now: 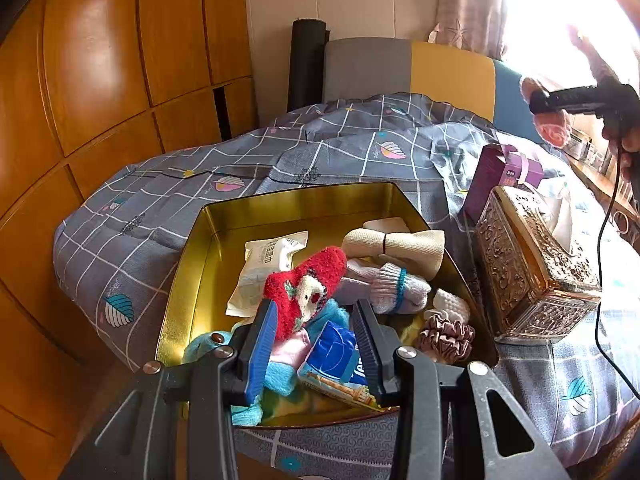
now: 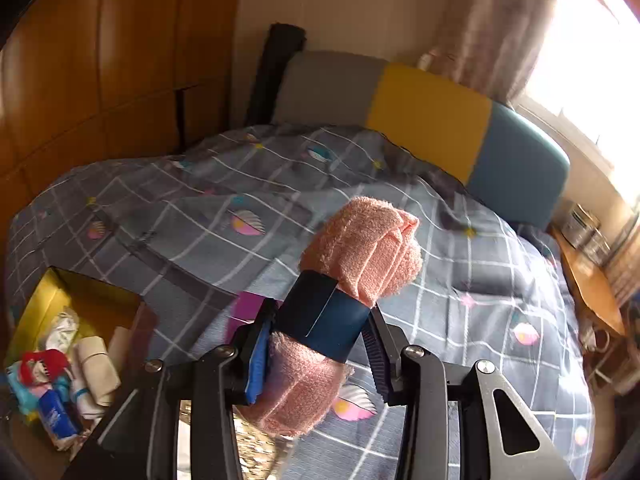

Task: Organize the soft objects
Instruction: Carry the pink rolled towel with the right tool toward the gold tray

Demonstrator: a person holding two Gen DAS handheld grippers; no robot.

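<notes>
Right gripper (image 2: 318,350) is clenching the pink towel roll (image 2: 360,248) above the bed; left gripper (image 1: 314,346) is hanging released over the near gold tin (image 1: 192,280).

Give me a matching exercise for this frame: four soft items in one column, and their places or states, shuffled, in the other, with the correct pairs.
Items:
1. rolled pink towel
2. red fuzzy sock
3. mauve scrunchie
4. beige roll

Places or states:
A. lying in the gold tin, by its right wall
B. clamped in the right gripper, above the bedspread
C. toward the back of the gold tin, bound by a dark band
D. in the gold tin, just ahead of the left gripper

Pairs: 1-B, 2-D, 3-A, 4-C
</notes>
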